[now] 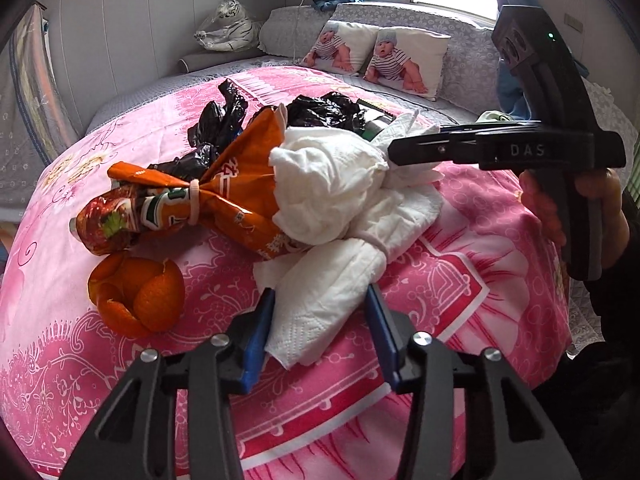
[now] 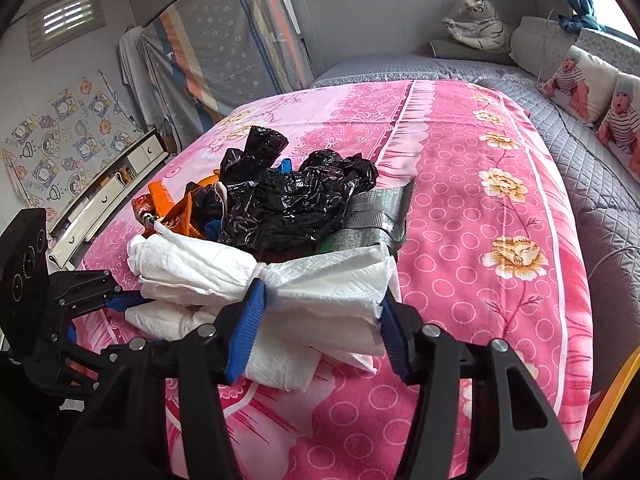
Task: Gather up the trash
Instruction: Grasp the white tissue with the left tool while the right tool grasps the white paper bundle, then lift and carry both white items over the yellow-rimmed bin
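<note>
On the bed (image 1: 460, 264): trash pile
Left gripper (image 1: 320, 320): jaws apart around tissue (image 1: 320, 280)
Right gripper (image 2: 320, 320): apart, straddling tissue
Orange peel (image 1: 138, 292): nine o'clock of tissue

1. My left gripper (image 1: 320, 320) has its jaws spread to either side of the white paper towel bundle (image 1: 344, 216), on the pink bed cover (image 1: 460, 280).
2. My right gripper (image 1: 400, 148) reaches into the bundle's far end; its jaw state cannot be determined.
3. The orange snack bag (image 1: 236, 196) touches the bundle's left side.
4. The orange peel (image 1: 138, 292) lies near the bag.
5. Black plastic bags (image 1: 320, 110) lie behind.
</note>
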Motion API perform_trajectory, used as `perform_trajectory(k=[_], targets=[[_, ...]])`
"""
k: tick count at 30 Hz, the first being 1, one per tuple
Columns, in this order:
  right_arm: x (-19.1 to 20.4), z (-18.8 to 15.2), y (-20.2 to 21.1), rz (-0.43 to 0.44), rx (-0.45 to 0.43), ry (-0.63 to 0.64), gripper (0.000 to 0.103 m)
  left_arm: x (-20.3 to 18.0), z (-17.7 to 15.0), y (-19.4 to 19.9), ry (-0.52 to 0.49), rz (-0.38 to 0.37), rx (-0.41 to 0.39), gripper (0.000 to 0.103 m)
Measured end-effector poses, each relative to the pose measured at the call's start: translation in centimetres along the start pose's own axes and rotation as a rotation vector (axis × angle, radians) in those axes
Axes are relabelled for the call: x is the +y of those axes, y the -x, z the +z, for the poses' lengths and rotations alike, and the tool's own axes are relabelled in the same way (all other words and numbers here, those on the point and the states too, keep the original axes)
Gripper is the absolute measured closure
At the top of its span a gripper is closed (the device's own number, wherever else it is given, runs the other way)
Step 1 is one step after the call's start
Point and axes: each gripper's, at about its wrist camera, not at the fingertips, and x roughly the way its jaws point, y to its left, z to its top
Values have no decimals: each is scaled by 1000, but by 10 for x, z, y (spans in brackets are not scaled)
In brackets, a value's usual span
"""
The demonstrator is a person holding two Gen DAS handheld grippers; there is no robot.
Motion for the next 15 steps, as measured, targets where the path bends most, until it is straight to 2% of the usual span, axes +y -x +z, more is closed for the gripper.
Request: perform_trajectory(k=[4, 5, 6, 11, 15], targets=[[-7, 2, 4, 21, -8, -39, 74, -3, 2, 0, -5, 4, 5, 75], [-7, 1, 5, 21, -11, -43, 82, -5, 2, 1, -8, 6, 6, 78], [-8, 1, 7, 21, -16, -45, 86, -5, 3, 1, -9, 10, 6, 81], [-7, 0, 17, 11, -49, -54, 94, -6, 5, 3, -7, 9, 6, 88], [-12, 1, 38, 7, -109, -79, 95, -7, 5, 8, -15, 7, -5, 90]])
